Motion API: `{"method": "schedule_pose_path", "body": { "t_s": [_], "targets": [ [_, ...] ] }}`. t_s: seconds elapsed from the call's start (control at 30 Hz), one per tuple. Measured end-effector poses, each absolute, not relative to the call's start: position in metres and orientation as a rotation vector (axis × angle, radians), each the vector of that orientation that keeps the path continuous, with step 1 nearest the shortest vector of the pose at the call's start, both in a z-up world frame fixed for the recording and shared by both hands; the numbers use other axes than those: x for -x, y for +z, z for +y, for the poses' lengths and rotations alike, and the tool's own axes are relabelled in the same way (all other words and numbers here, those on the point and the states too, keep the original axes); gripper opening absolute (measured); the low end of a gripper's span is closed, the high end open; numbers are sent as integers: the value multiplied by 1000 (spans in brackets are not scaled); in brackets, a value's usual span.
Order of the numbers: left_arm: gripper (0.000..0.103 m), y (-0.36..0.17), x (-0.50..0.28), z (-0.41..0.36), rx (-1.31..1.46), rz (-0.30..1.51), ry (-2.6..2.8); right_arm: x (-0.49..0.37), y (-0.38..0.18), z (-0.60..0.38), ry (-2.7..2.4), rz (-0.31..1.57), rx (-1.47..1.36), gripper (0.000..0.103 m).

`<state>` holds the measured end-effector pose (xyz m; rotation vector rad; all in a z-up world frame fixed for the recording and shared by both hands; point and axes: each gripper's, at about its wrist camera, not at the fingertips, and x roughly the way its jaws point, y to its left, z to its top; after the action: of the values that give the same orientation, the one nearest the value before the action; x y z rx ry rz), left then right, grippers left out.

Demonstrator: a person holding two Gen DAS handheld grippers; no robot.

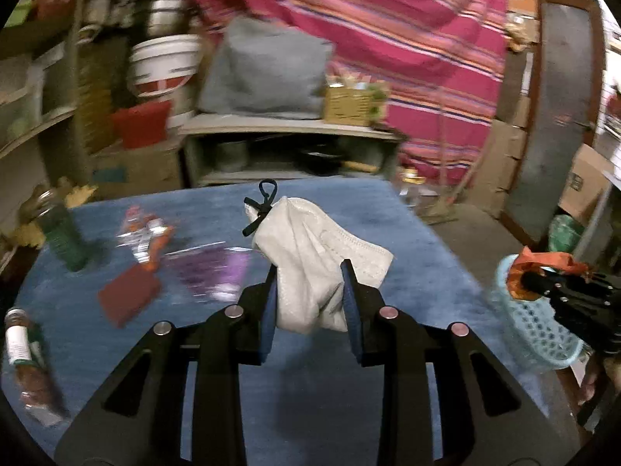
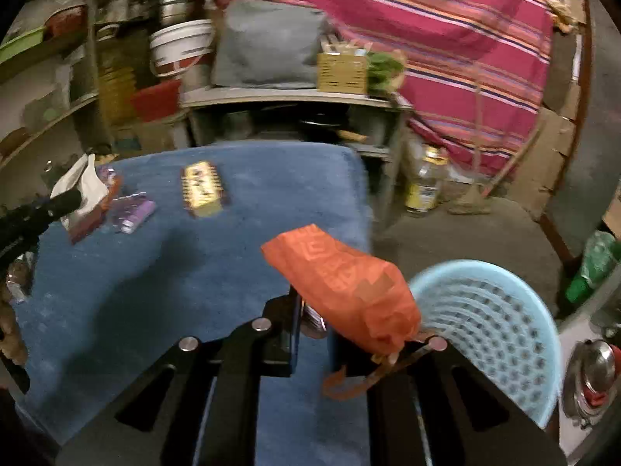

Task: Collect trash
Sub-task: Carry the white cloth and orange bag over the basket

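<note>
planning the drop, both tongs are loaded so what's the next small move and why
Probably carry the right tongs a little further right, until the orange wrapper hangs over the basket, then open. They are shut on the wrapper, which now reaches only the basket's near rim, with the blue mat below. The left tongs, gripping the white mask, can follow.

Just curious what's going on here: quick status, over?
Left gripper shut on crumpled white face mask. Right gripper shut on orange plastic wrapper, beside light-blue perforated plastic basket. Nothing blocking.
</note>
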<state>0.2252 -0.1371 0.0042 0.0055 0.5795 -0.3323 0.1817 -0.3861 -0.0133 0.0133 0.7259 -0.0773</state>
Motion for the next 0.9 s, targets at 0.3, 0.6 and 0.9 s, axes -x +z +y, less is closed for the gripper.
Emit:
{"method": "schedule_pose_path", "body": {
  "t_s": [0.3,0.6,0.9],
  "targets": [
    [29,6,-188,-255,-91,559,-520,-133,-10,-474,-209,701,-65,11],
    [29,-14,-172,-338,-112,603,-646,-107,-19,-532,-296,700,-115,11],
    [31,-36,-161,-402,-181,626,-730,-93,-29,-574,-330,701,-191,11]
  ]
}}
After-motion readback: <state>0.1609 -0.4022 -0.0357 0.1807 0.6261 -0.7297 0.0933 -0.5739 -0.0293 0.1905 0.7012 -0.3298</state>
